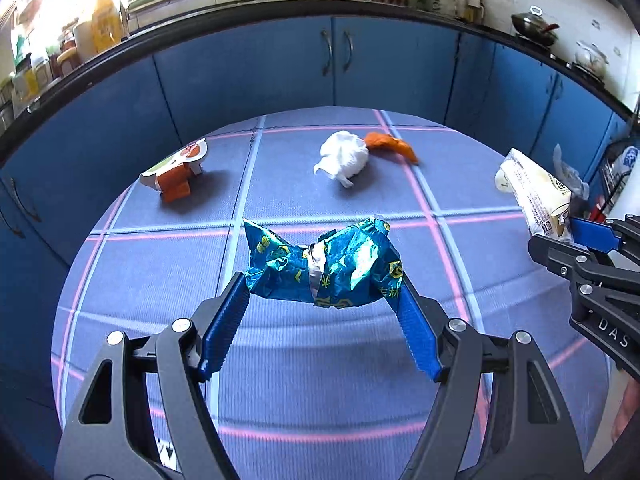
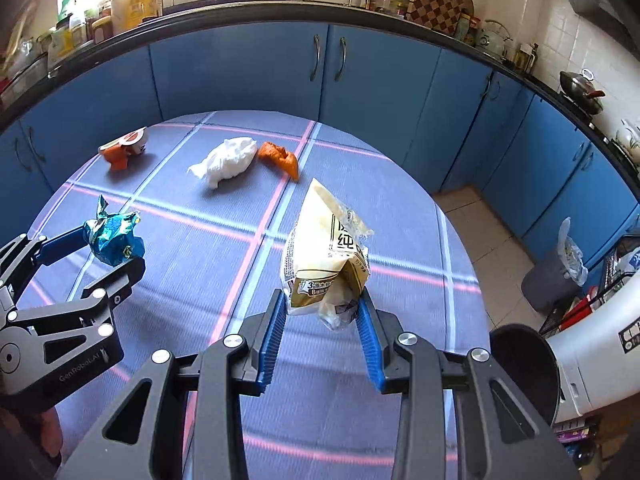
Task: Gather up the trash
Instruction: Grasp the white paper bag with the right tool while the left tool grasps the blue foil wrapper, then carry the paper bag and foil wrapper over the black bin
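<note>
My left gripper (image 1: 324, 292) is shut on a crumpled blue foil wrapper (image 1: 320, 268) and holds it above the table; the wrapper (image 2: 114, 240) and left gripper (image 2: 108, 256) also show in the right wrist view. My right gripper (image 2: 322, 300) is shut on a cream plastic milk bag (image 2: 324, 256), held upright above the table; the bag (image 1: 536, 196) shows at the right of the left wrist view. On the table lie an orange carton (image 1: 174, 176), a white crumpled tissue (image 1: 344, 156) and an orange wrapper (image 1: 394, 146).
The round table has a purple checked cloth (image 1: 320, 380). Blue kitchen cabinets (image 1: 280, 64) curve behind it. A grey bin with a plastic liner (image 2: 556, 276) stands on the floor to the right. A black pot and a white appliance (image 2: 592, 364) are at the lower right.
</note>
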`<state>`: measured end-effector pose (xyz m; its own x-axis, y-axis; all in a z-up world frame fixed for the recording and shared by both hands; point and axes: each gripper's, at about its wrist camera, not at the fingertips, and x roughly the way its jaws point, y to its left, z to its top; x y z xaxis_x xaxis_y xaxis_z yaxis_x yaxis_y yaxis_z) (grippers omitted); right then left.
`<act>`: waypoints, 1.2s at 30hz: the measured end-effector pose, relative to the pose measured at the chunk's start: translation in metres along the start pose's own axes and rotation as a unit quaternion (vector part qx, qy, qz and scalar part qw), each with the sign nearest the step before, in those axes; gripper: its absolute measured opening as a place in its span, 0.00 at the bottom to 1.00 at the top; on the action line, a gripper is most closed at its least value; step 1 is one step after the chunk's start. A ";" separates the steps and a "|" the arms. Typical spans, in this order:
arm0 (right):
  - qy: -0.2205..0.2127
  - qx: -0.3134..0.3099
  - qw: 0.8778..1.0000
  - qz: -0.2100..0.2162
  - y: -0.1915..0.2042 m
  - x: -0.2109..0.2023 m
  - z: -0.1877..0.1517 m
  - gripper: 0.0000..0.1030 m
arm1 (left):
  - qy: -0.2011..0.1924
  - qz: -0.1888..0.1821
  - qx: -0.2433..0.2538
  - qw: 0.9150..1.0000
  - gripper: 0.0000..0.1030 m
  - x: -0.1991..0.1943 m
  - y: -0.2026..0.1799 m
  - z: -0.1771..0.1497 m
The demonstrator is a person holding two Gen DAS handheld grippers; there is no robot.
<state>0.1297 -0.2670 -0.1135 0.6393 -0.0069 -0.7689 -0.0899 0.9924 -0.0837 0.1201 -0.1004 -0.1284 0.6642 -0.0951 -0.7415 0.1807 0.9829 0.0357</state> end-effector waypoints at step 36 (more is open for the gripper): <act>-0.017 0.034 0.998 0.050 -0.018 -0.053 -0.044 0.36 | -0.049 -0.102 0.005 0.994 0.71 -0.063 0.000 -0.024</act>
<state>0.0641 -0.2903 -0.0992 0.6558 0.0961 -0.7488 -0.1036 0.9939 0.0369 0.0608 -0.0909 -0.0979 0.6805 -0.3077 -0.6650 0.3255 0.9400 -0.1020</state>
